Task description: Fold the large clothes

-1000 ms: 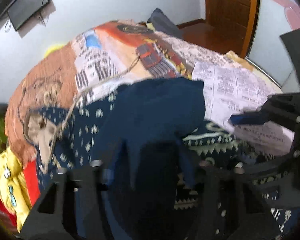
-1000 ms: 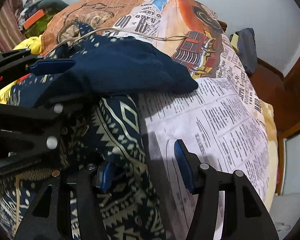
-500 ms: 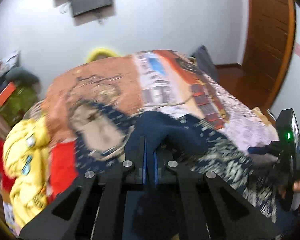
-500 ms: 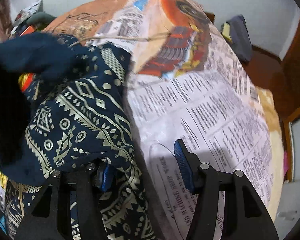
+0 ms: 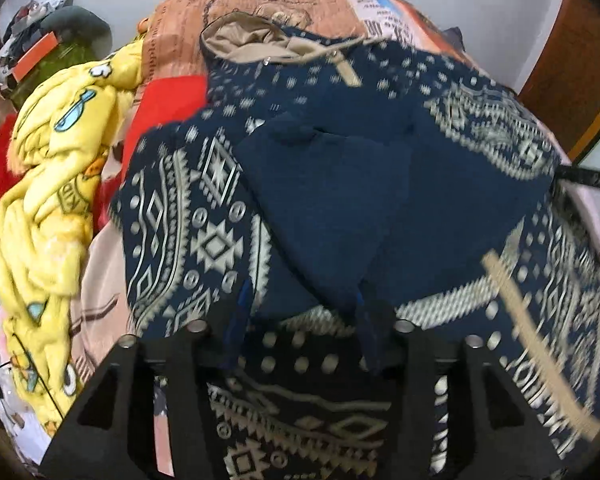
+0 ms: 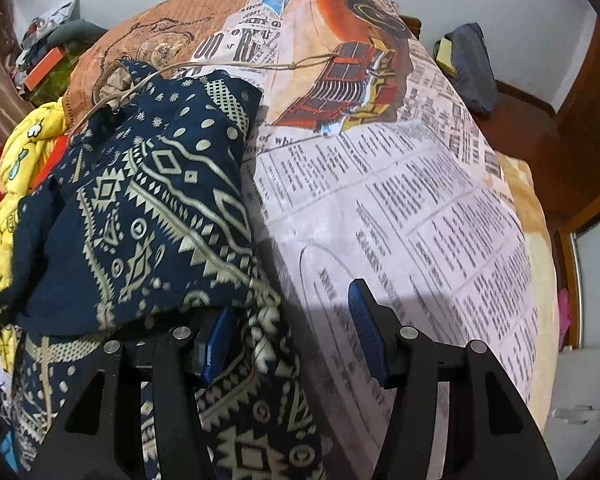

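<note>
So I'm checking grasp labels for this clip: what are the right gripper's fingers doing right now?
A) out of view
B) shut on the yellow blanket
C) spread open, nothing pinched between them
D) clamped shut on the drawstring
C: in the right wrist view the right gripper has its blue pads wide apart, one pad against the edge of the navy patterned garment and the other over the newspaper-print bedspread.
</note>
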Demonstrator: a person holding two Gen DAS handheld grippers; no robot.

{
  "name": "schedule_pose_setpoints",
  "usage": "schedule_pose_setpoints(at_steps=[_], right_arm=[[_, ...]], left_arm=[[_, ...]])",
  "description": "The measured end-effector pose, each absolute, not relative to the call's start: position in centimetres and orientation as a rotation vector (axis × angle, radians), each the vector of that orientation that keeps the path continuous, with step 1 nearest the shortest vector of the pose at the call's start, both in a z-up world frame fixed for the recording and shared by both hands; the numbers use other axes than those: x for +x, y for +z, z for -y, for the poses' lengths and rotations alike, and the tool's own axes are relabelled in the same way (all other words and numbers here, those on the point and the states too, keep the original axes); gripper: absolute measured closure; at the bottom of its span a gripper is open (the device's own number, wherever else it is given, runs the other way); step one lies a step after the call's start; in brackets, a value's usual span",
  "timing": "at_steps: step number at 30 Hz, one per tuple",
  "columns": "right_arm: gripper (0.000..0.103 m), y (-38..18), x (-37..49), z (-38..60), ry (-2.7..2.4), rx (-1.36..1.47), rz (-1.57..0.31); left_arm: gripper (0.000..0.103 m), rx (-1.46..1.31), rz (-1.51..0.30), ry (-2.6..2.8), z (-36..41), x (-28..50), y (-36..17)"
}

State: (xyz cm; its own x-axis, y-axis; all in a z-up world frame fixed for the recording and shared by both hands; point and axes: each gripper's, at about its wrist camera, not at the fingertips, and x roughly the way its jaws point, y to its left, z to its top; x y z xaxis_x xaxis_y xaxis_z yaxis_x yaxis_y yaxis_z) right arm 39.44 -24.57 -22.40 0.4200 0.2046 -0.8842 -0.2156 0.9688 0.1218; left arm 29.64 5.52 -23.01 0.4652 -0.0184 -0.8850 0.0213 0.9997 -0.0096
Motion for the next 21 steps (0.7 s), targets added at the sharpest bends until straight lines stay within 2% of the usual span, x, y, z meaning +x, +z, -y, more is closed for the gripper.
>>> schedule_pose_setpoints(at_steps=[4, 8, 13, 19, 21], right_arm=[[0.051, -21.2, 38.1, 24.7, 0.267, -0.048, -1.09], [0.051, -19.4, 37.0, 24.5, 0.287, -0.078, -1.049], [0.051, -17.5, 37.2, 24.1, 0.325, -0.034, -1.008], [0.051, -17.9, 38.9, 22.3, 0.35, -0.008, -1.012], [0.051, -19.0, 39.8, 21.6, 0.361, -0.006, -1.04]], left_arm=[[0.049, 0.101, -1.045, -0.029, -4.4, 29.1, -21.2], [0.04, 0.149, -0.958, -0.054, -3.4, 29.6, -18.5], [0.04, 0.15, -0.945, -0.095, -2.0, 32.3, -18.2], [0.04, 0.118, -1.031, -0.112, -0.5, 36.0, -21.3], [0.047, 0.095, -1.036, -0.1, -0.6, 37.1, -22.1]])
